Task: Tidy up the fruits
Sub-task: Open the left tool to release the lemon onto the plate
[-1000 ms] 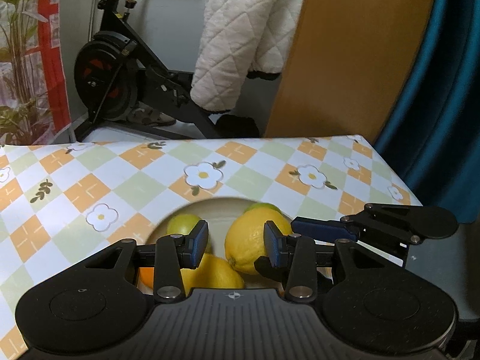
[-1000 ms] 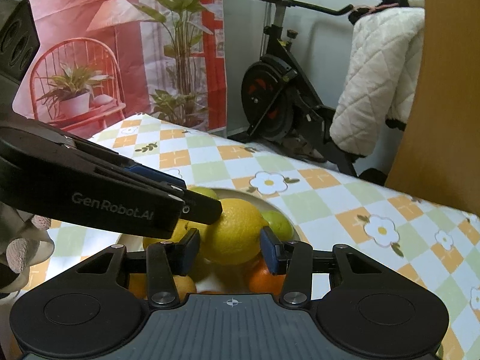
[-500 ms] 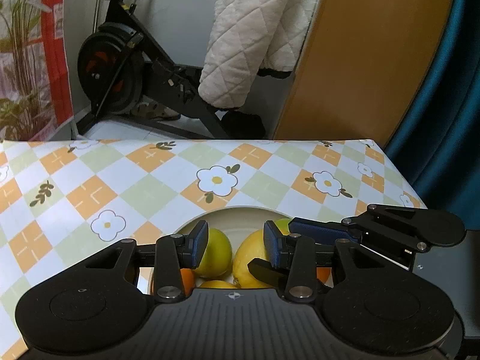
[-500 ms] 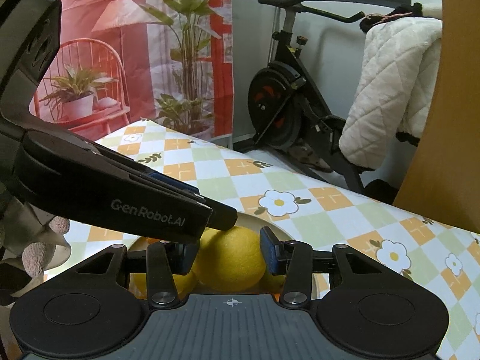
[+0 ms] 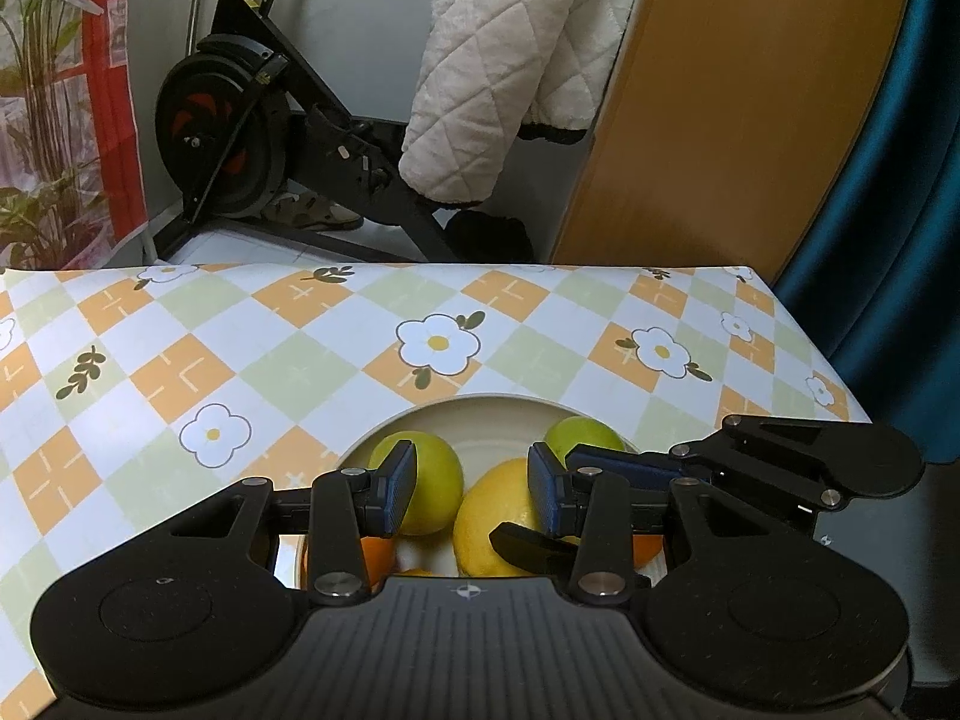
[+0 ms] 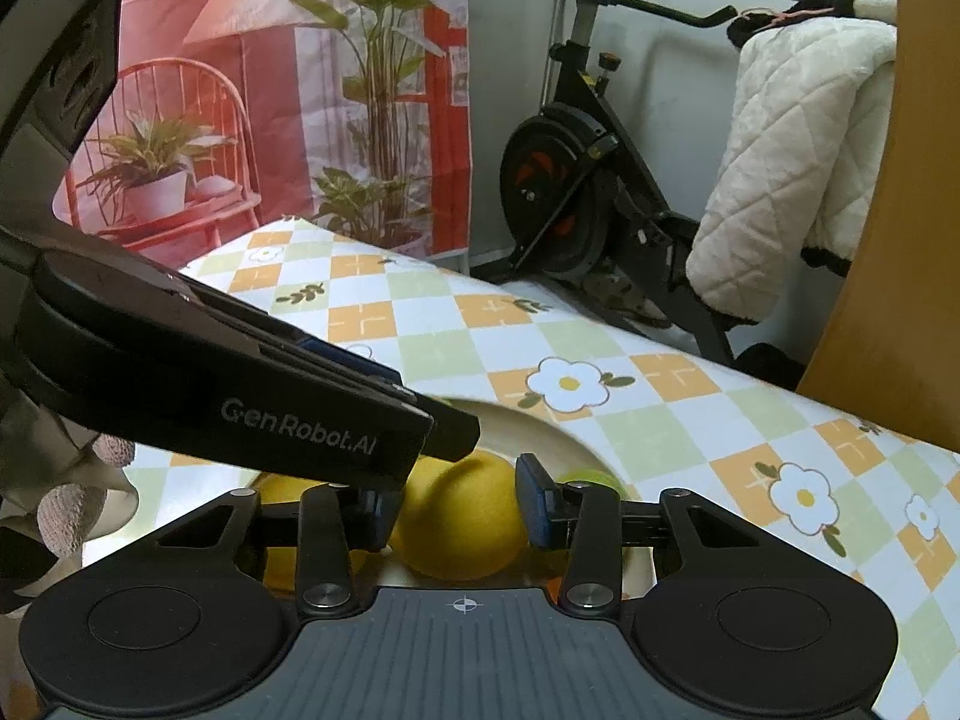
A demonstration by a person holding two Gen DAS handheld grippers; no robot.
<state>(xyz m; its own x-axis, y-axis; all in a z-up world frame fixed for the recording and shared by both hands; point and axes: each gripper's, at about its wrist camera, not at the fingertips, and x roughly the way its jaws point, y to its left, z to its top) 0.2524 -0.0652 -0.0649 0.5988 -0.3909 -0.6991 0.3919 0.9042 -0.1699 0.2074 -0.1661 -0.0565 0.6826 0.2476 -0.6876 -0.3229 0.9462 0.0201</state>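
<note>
A cream plate (image 5: 480, 414) on the checked tablecloth holds fruit: a big yellow lemon (image 5: 492, 525), two green fruits (image 5: 429, 480) (image 5: 579, 435) and oranges (image 5: 375, 555) low down. My left gripper (image 5: 474, 489) is open above the plate, with nothing between its pads. My right gripper (image 6: 459, 504) is shut on the yellow lemon (image 6: 462, 519), its pads on both sides. It shows in the left wrist view at the right (image 5: 660, 474); the left gripper crosses the right wrist view (image 6: 270, 396).
The flowered tablecloth (image 5: 240, 360) covers the table, whose far edge lies just beyond the plate. Behind stand an exercise bike (image 5: 240, 120) with a white quilted cover (image 5: 510, 60), a wooden panel (image 5: 750, 90) and a blue curtain (image 5: 900, 240).
Both grippers have drawn back and up from the plate, so the fruit sits lower in both views. The lemon stays between the right pads.
</note>
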